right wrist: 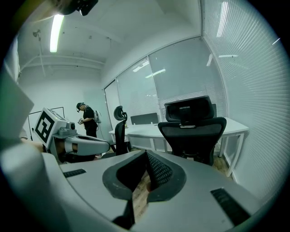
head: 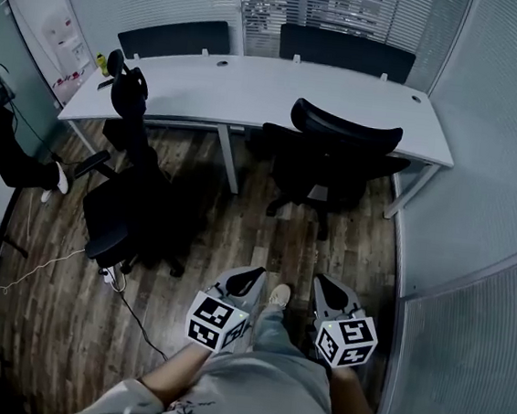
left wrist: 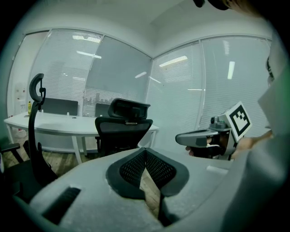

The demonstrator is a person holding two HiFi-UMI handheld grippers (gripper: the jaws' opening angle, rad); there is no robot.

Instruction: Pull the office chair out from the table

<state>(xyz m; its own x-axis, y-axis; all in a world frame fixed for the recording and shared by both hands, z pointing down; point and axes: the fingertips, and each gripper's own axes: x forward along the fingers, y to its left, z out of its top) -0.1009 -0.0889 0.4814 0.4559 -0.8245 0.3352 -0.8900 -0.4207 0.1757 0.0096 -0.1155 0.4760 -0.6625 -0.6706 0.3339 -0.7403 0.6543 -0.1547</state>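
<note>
Bare wood-plank floor (head: 242, 232) lies open ahead of me, right up to the black mesh office chair (head: 345, 128) tucked under the long white table (head: 253, 86). A second black high-backed chair (head: 111, 214) crowds my left, and a frosted glass wall (head: 483, 207) hems in my right.

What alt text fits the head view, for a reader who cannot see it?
The left gripper and the right gripper, jaws shut and empty, point toward a black office chair pushed in at a white table; a second chair stands farther left.

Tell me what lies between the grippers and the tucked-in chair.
Only bare floor, as the head view shows, separates the left gripper and right gripper from the chair.
</note>
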